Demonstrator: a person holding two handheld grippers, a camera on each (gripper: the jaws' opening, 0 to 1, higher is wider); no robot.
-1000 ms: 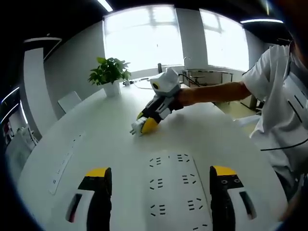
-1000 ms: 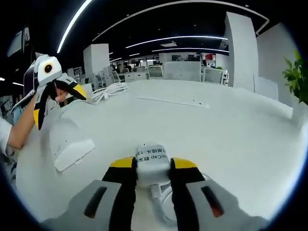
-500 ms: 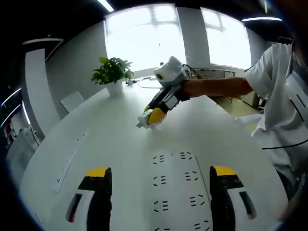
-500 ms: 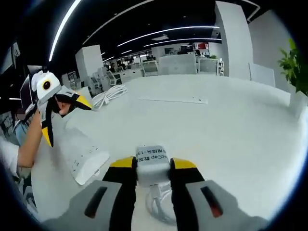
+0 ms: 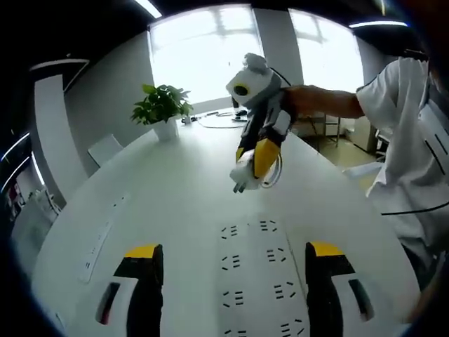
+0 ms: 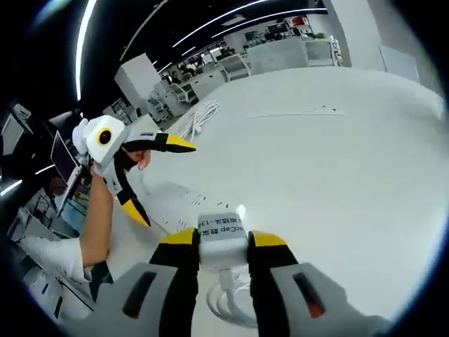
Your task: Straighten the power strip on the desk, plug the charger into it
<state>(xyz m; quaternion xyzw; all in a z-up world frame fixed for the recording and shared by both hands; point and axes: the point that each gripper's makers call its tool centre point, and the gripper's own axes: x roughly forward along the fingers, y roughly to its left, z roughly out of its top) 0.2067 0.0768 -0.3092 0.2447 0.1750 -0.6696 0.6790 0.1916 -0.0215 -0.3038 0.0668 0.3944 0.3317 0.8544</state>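
1. An open office with ceiling light strips and bright windows surrounds a large white counter with rounded edges.
2. In the left gripper view, a flush socket panel sits in the counter at far left, and a potted plant stands near the window end.
3. The left tongs rise from the bottom of that view, jaws set wide apart and holding nothing.
4. Between those jaws lies the white power strip, flat on the counter, its rows of sockets facing up.
5. Above the strip, to the right of centre, the right tongs hang in the air, carried by a person's hand and bare forearm; a white sleeve shows at far right.
6. They are clamped on the white charger, its cable looping beside it, well clear of the strip.
7. In the right gripper view, the charger is pinched between the yellow-tipped jaws, its printed label facing the camera, cable coiled beneath.
8. A bundle of white cord lies farther along the counter.
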